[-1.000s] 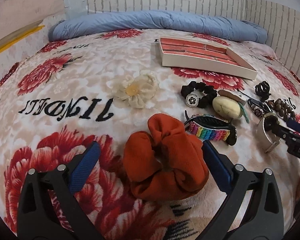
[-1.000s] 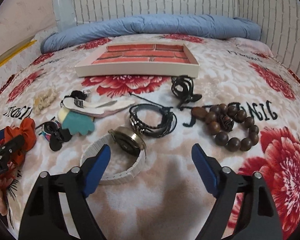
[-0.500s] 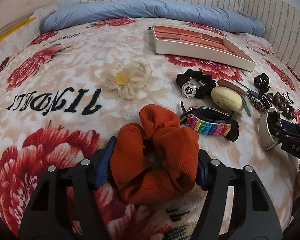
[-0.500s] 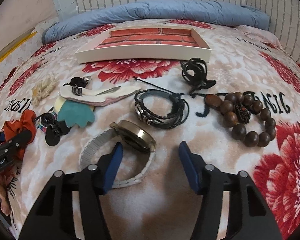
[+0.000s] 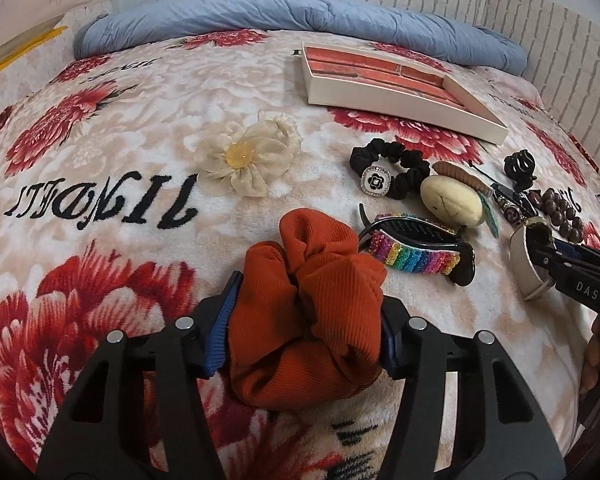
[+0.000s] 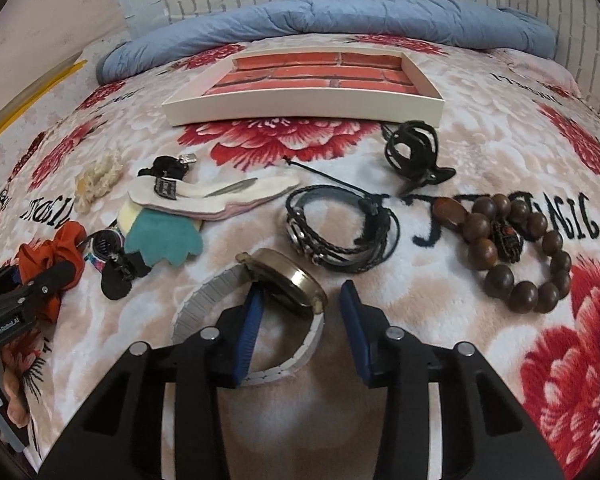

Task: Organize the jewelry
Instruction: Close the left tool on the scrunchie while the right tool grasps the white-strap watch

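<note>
My left gripper point(image 5: 304, 328) is shut on an orange scrunchie point(image 5: 308, 312) on the floral blanket; it also shows in the right wrist view point(image 6: 56, 252). My right gripper point(image 6: 302, 320) is half closed around a gold-faced watch point(image 6: 288, 280) with a white band, its blue pads either side of the face and not clearly touching it. The watch also shows in the left wrist view point(image 5: 524, 264). A white tray with a red brick lining point(image 6: 300, 102) lies empty further back, also seen in the left wrist view point(image 5: 388, 100).
Spread over the blanket: a cream fabric flower point(image 5: 244, 156), black scrunchie with a charm point(image 5: 388, 168), rainbow hair clip point(image 5: 416, 252), black braided bracelet point(image 6: 340, 228), wooden bead bracelet point(image 6: 516, 252), black claw clip point(image 6: 412, 152). A blue duvet point(image 6: 340, 20) lies at the back.
Both grippers have closed in. The left one went from open around the orange scrunchie to shut on it. The right one moved forward and narrowed around the watch.
</note>
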Action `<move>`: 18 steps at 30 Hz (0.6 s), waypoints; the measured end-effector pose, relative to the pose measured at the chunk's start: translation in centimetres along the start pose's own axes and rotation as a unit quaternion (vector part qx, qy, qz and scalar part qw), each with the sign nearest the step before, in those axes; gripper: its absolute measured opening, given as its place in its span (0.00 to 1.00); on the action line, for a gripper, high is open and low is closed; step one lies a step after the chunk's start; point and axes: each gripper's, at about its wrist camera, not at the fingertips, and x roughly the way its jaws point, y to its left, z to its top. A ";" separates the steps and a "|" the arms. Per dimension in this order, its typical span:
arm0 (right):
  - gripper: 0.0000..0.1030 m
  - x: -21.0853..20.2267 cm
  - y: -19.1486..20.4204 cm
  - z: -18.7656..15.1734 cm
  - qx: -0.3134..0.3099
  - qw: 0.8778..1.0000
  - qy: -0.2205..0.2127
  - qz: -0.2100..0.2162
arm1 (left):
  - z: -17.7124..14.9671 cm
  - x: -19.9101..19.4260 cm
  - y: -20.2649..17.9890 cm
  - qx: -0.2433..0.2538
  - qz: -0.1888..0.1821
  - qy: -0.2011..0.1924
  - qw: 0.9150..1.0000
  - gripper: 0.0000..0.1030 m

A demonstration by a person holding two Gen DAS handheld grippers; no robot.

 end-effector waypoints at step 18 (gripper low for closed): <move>0.24 -2.0 -0.7 -0.3 -0.012 0.999 -0.024 0.020 | 0.2 -1.7 -0.8 0.010 0.006 -0.012 1.000 0.30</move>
